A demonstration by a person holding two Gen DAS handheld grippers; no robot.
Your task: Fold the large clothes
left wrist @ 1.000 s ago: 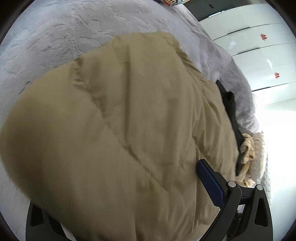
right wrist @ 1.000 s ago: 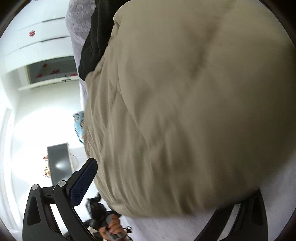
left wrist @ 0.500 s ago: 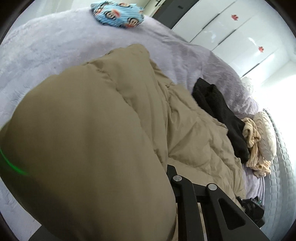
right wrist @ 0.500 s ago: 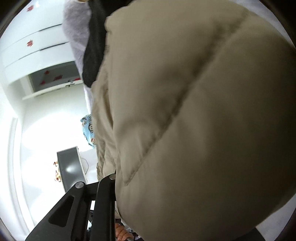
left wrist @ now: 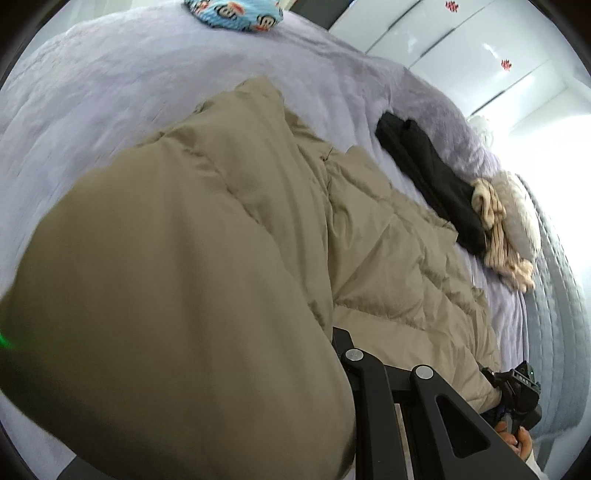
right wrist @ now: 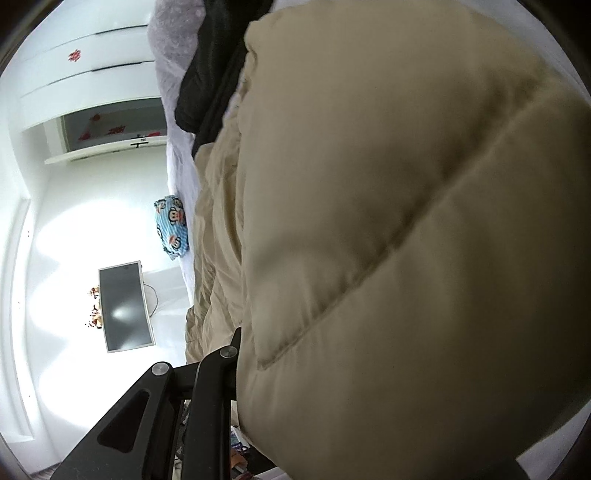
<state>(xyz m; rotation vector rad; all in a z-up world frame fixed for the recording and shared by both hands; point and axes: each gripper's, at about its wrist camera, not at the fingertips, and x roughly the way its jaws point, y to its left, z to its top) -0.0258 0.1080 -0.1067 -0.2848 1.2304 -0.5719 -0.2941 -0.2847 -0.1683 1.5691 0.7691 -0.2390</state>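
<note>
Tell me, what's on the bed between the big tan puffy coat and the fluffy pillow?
In the left wrist view, a black garment and a crumpled cream striped garment lie between the tan puffer coat and the fluffy pillow.

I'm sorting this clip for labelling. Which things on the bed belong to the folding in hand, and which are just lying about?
In the job:
- tan puffer coat, a fold gripped and lifted
- left gripper, shut on the coat
- right gripper, shut on the coat

Lying about:
- black garment
- cream knit
- blue monkey-print cushion
- lilac bedspread
</note>
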